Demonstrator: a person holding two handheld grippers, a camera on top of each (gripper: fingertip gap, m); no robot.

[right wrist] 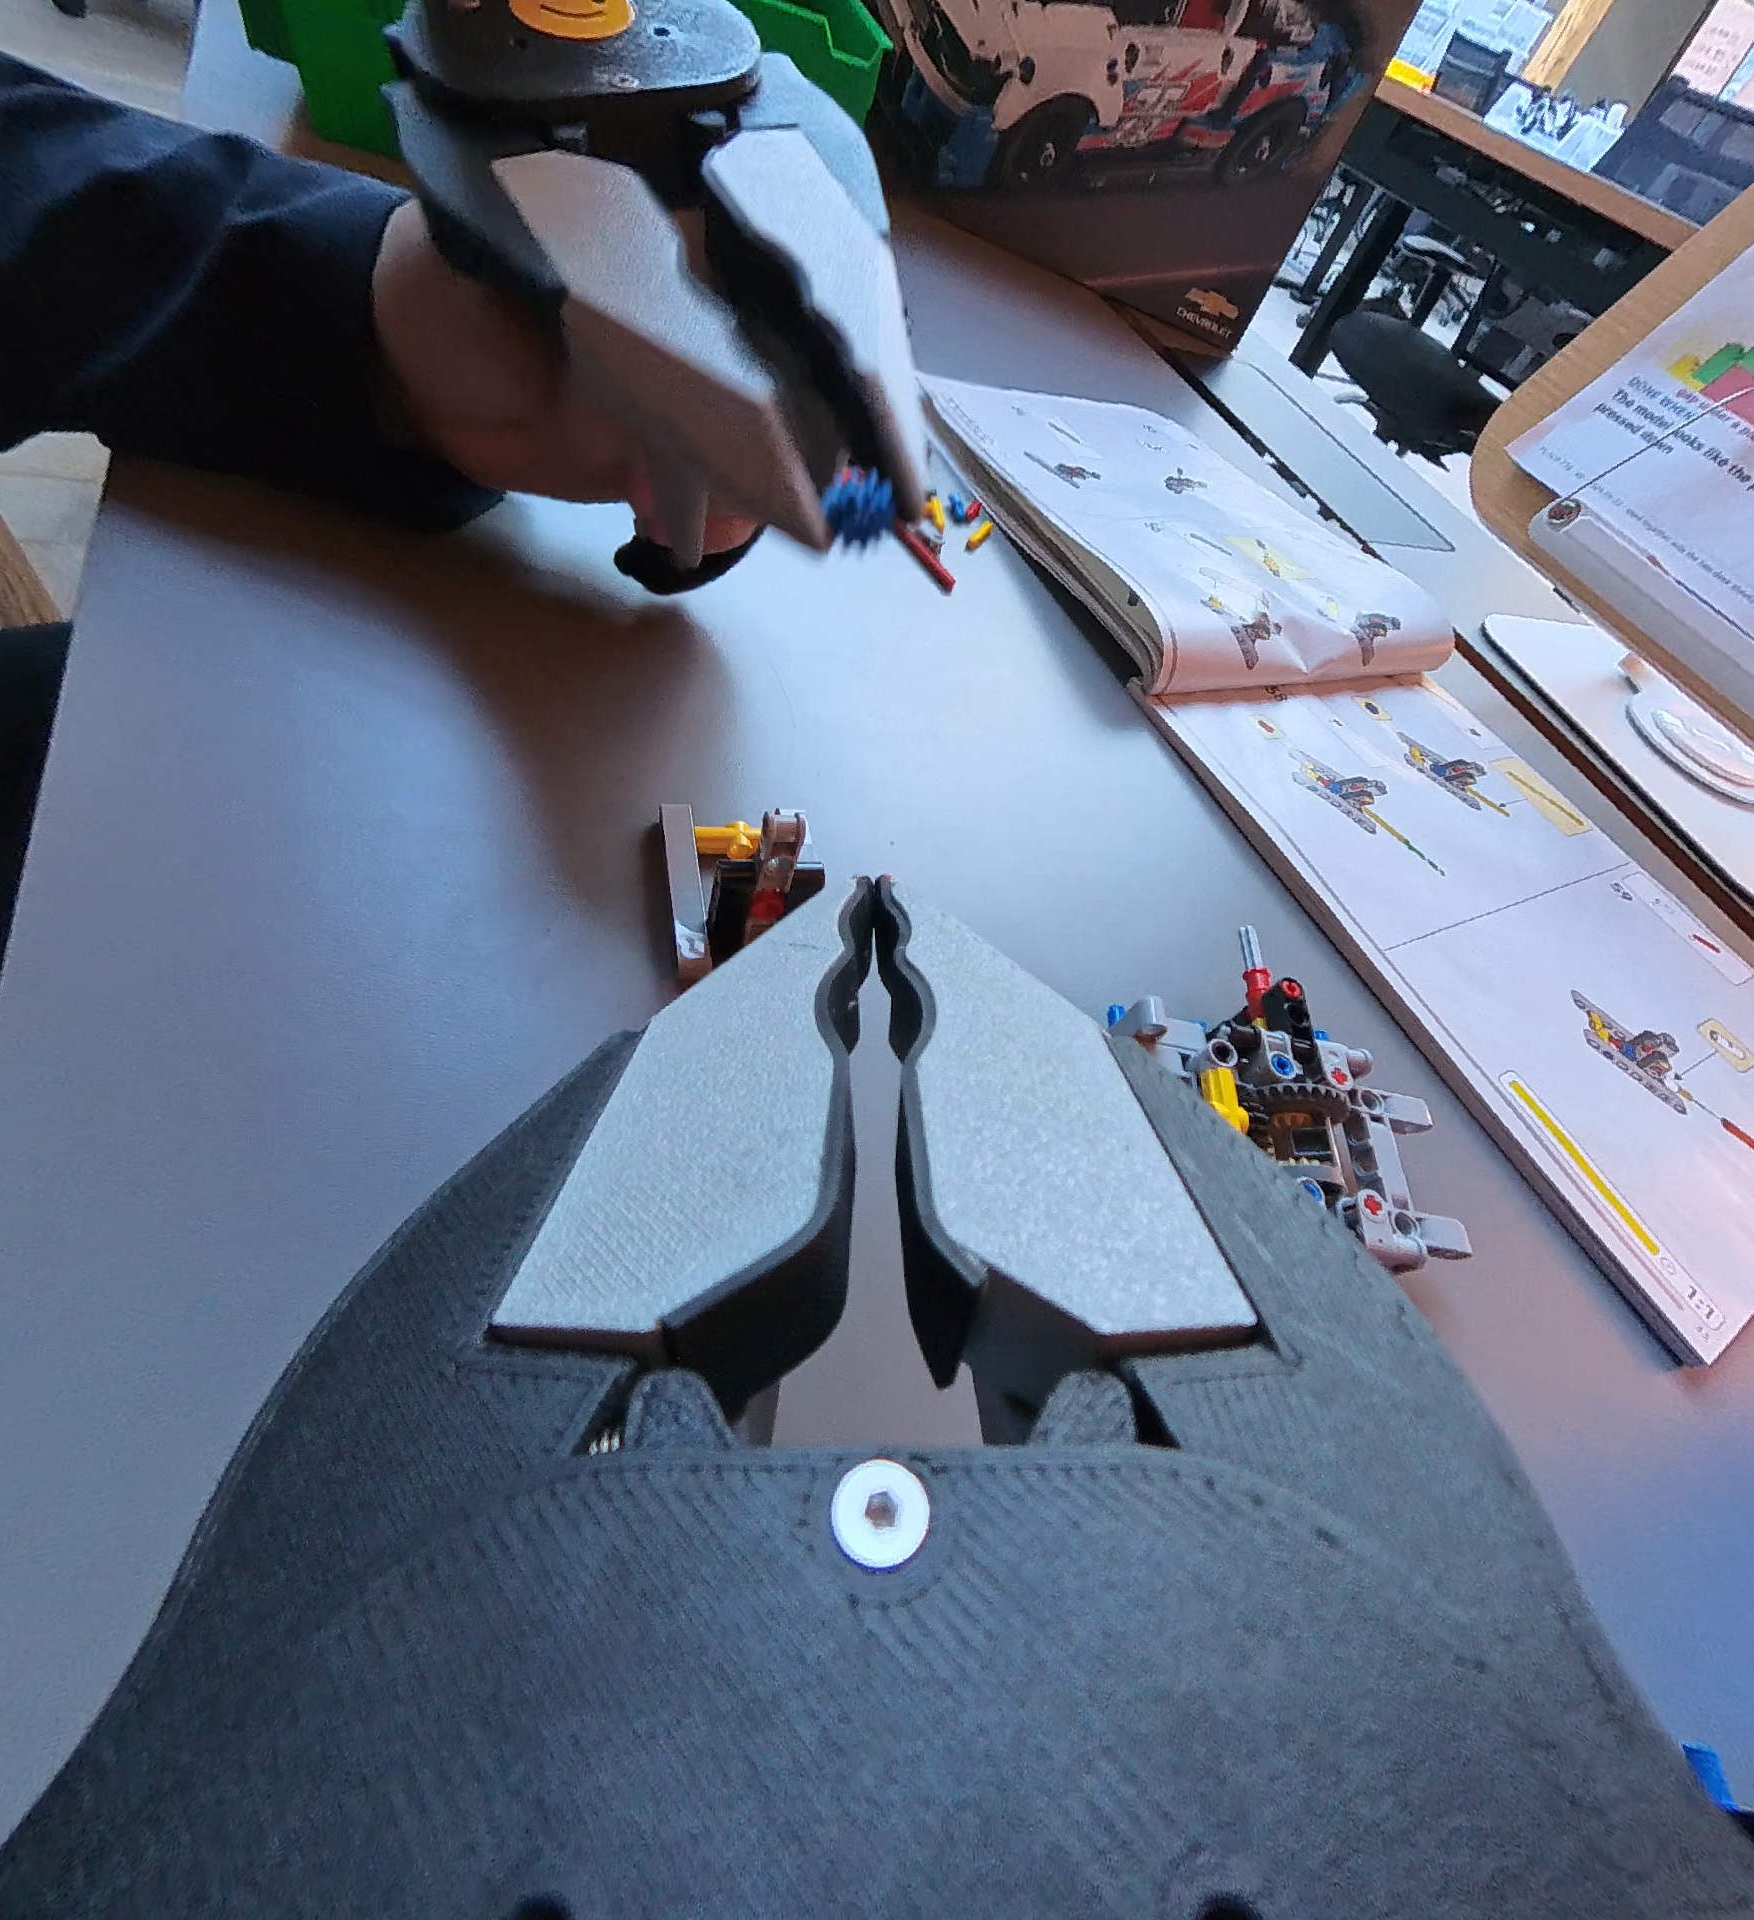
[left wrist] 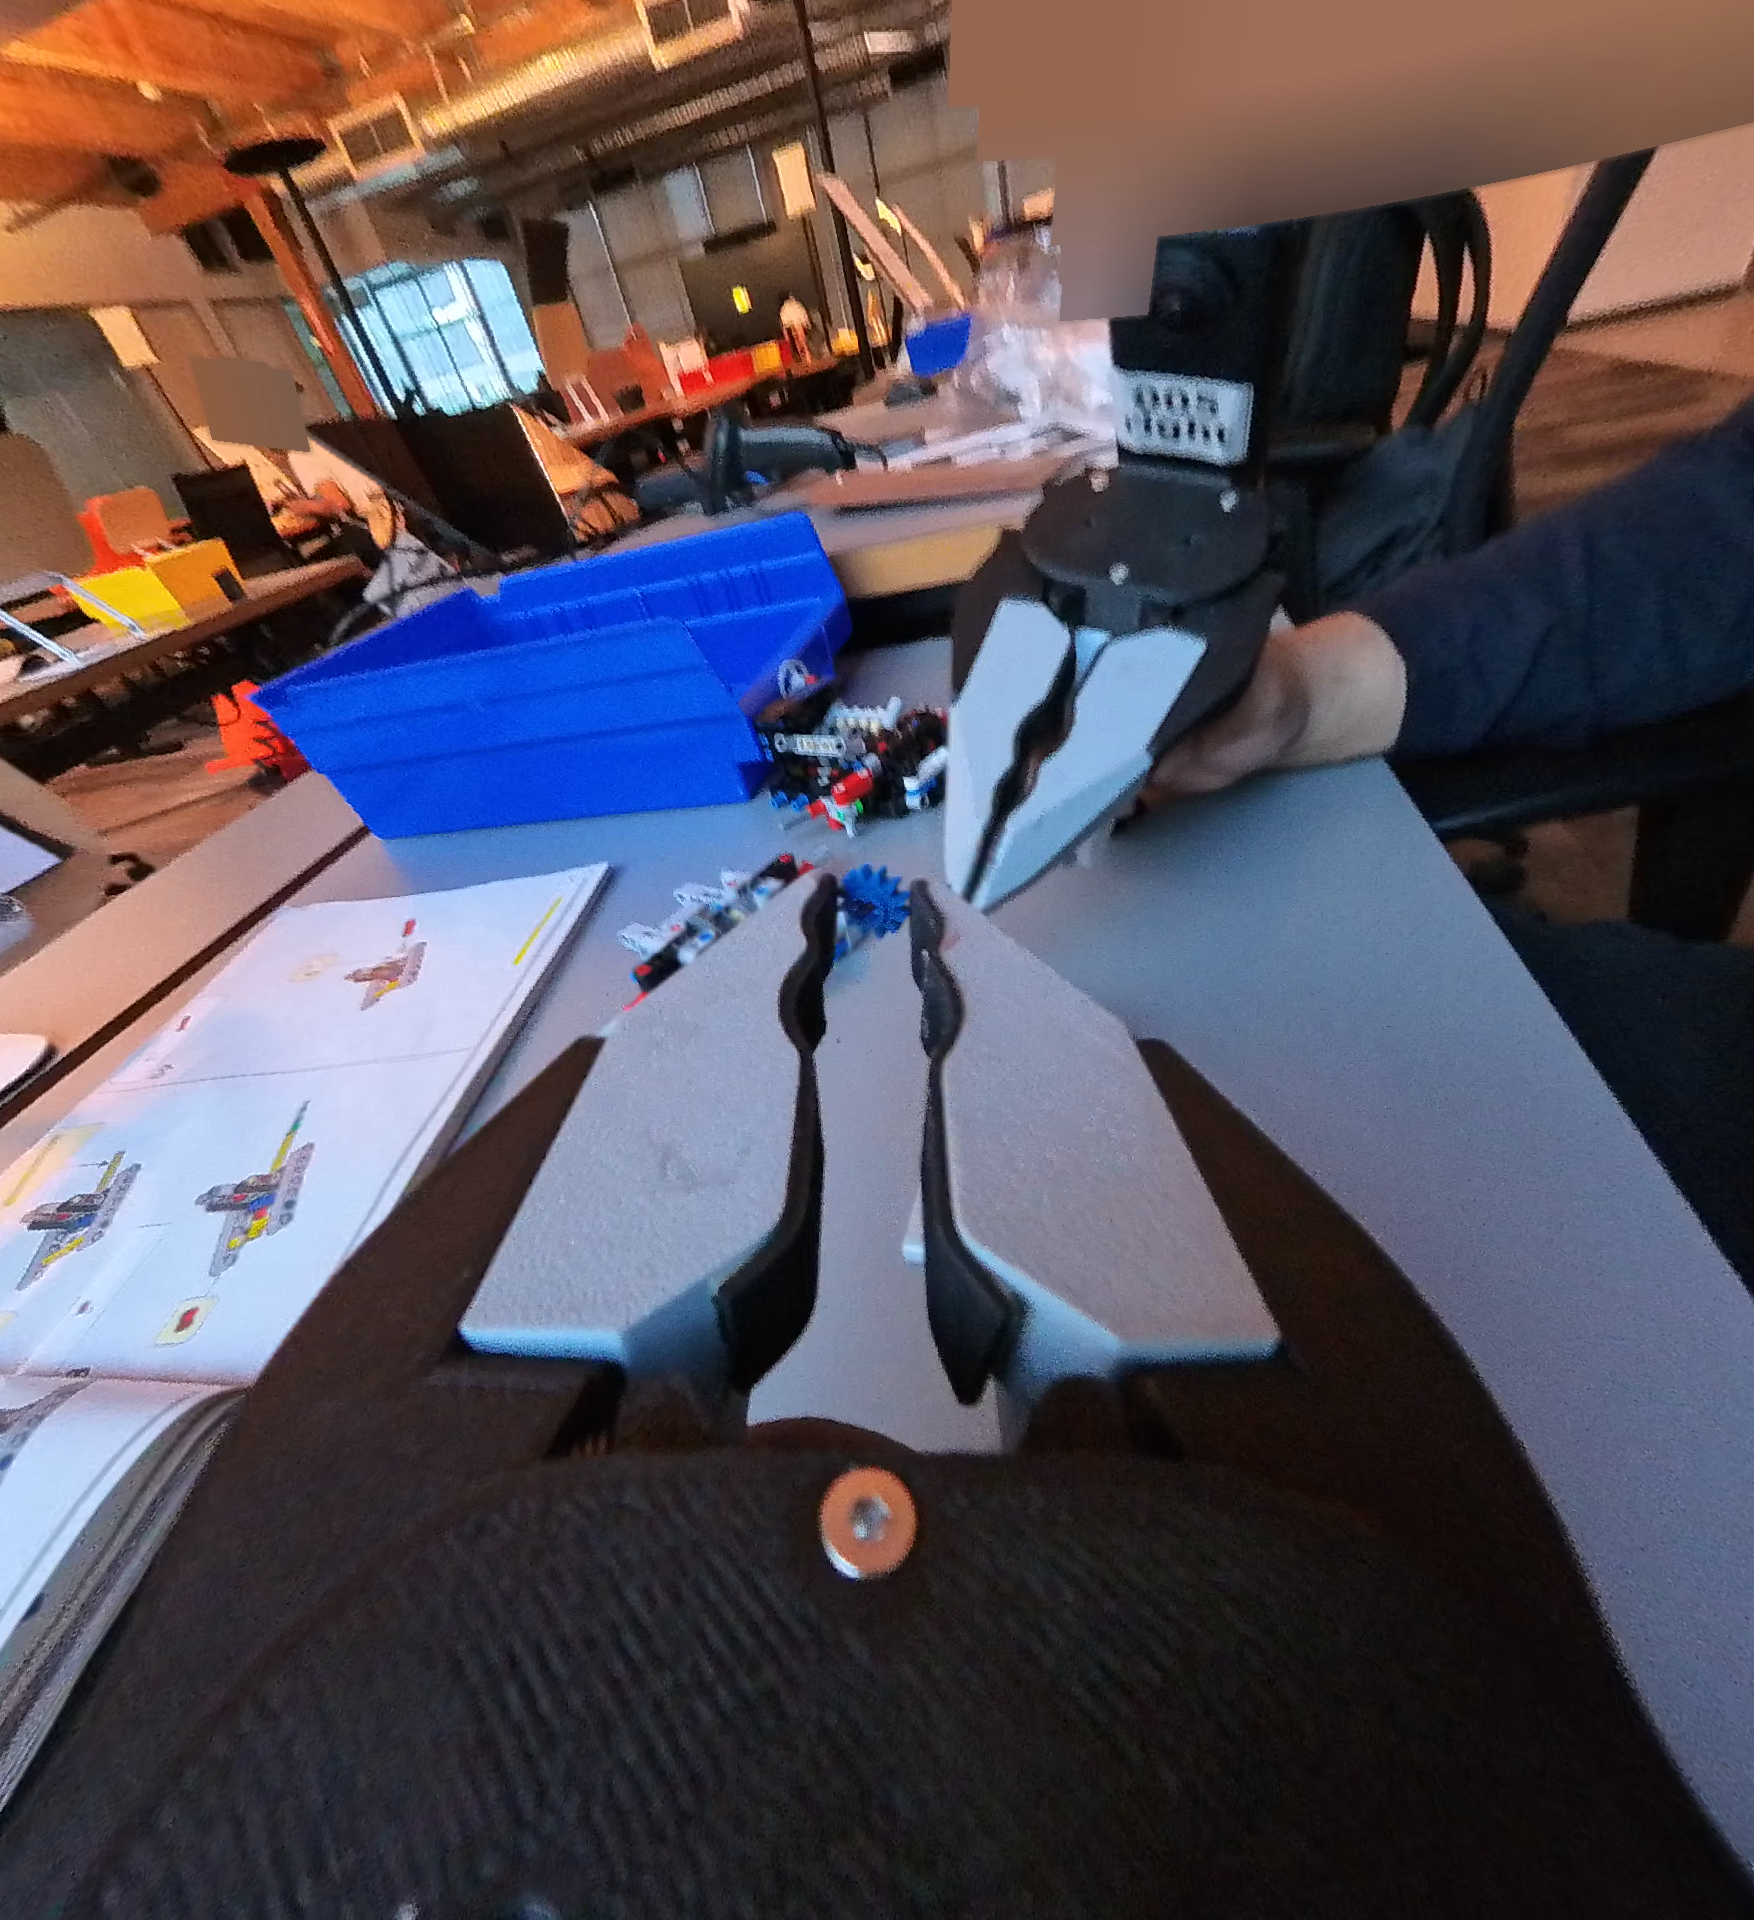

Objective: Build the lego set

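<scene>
The left hand-held gripper (left wrist: 871,899) hangs just above a grey desk (left wrist: 1320,1143) and grips a small blue toothed gear (left wrist: 868,906) between its fingertips; the right wrist view shows the same blue gear (right wrist: 857,509) pinched at the tips, clear of the desk. Just left of it lies a row of small loose building pieces (left wrist: 707,925). The right hand-held gripper (right wrist: 873,883) is clenched shut, its wavy black pads meeting with nothing between them. It hovers over the desk, with a small black, grey and yellow sub-assembly (right wrist: 733,883) just to the left of its tip and a larger grey geared assembly (right wrist: 1309,1122) to its right. An open instruction booklet (right wrist: 1424,810) lies along the desk's right side in that view. Farther off in the left wrist view stand a blue bin (left wrist: 540,696) and, beside it, a heap of mixed pieces (left wrist: 852,758). A hand (left wrist: 1278,707) in a dark sleeve holds the right gripper.
</scene>
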